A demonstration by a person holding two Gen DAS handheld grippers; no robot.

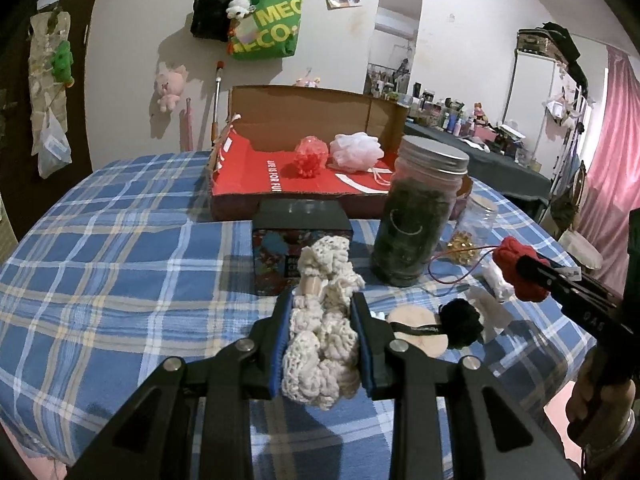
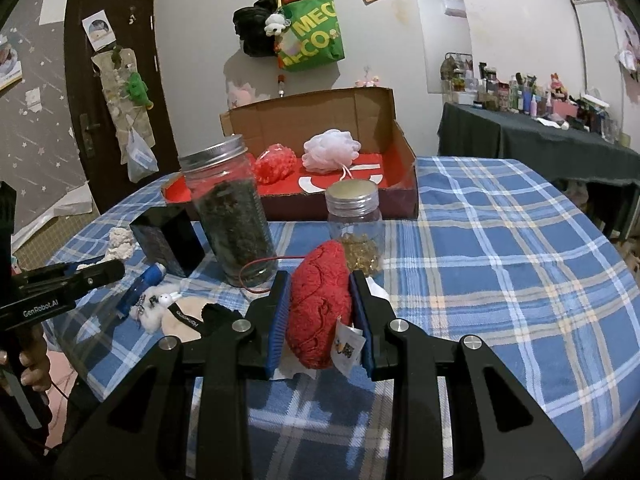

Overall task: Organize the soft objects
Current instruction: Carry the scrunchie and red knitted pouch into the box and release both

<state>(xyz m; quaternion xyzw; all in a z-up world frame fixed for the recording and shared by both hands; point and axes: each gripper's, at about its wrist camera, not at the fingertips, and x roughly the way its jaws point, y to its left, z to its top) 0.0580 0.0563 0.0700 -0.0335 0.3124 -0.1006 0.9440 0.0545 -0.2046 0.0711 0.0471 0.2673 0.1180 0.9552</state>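
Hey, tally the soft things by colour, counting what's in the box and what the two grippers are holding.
Red: 2, mesh puff in the box, plush in right gripper
White: 1, puff
Cream: 1, crochet piece in left gripper
Total: 4

2 jars [image 2: 236,216]; 2 bath puffs [image 2: 331,150]; 1 box [image 2: 404,148]; 1 tin [image 1: 302,248]
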